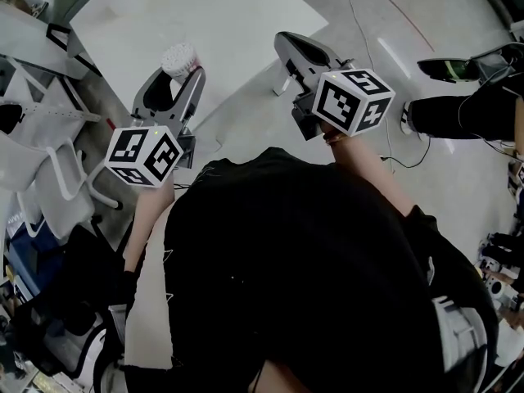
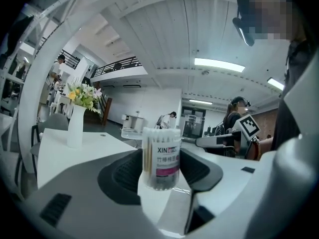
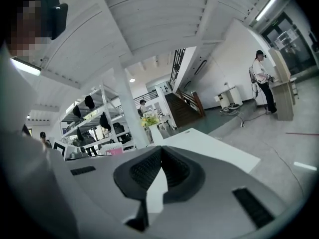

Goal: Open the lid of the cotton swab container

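The cotton swab container (image 2: 160, 156) is a clear cylinder packed with swabs and carries a pink and white label. It stands upright between the pads of my left gripper (image 2: 160, 172), which is shut on its sides. From the head view I look down on its white swab tips (image 1: 178, 58) between the left gripper's fingers (image 1: 177, 70), over the table's edge. A shallow clear round piece (image 2: 131, 132), perhaps a lid, lies on the table behind the container. My right gripper (image 1: 283, 44) is off to the right, apart from the container. Its jaws (image 3: 160, 158) are shut with nothing between them.
The white table (image 1: 205, 23) reaches away at upper left, and a white vase of flowers (image 2: 76, 126) stands on it. White shelving and chair frames (image 1: 41, 154) crowd the left side. Shoes and cables (image 1: 458, 113) lie on the grey floor at right. People stand in the background.
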Tool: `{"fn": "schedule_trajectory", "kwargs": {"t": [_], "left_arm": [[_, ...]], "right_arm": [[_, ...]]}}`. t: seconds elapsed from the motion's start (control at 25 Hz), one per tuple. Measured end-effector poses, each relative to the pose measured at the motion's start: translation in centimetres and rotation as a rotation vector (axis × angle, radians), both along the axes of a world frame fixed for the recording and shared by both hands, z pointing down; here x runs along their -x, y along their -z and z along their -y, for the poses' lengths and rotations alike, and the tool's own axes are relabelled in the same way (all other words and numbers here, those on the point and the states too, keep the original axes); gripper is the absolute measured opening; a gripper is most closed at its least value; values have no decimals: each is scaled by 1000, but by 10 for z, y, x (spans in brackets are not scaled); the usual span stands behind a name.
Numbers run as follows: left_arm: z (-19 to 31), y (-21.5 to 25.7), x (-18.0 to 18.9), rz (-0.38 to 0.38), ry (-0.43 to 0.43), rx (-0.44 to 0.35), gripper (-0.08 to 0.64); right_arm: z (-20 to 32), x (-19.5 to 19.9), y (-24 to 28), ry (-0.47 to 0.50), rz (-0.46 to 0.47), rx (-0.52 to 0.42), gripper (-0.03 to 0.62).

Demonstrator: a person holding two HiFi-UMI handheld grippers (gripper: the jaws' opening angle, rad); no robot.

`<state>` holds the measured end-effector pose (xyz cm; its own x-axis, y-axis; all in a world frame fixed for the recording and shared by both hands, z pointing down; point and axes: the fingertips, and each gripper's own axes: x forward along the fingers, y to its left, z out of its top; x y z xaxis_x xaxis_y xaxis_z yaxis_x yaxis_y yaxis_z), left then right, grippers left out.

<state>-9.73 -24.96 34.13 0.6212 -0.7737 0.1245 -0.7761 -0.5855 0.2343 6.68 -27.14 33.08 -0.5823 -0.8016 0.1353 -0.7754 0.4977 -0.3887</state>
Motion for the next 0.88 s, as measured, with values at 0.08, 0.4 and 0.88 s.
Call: {"fn": "schedule_trajectory", "kwargs": {"t": [0.08, 0.4, 0.88], "left_arm": [[0, -2, 0, 15, 6, 0, 244], [-3, -7, 9, 6, 30, 24, 244], [-3, -12, 8, 1, 36, 31, 244]], "right_arm": [[0, -1, -4, -7, -23, 13, 3], [-2, -7, -19, -38, -99, 66, 3], [-5, -6, -27, -22, -133, 70, 3]]}}
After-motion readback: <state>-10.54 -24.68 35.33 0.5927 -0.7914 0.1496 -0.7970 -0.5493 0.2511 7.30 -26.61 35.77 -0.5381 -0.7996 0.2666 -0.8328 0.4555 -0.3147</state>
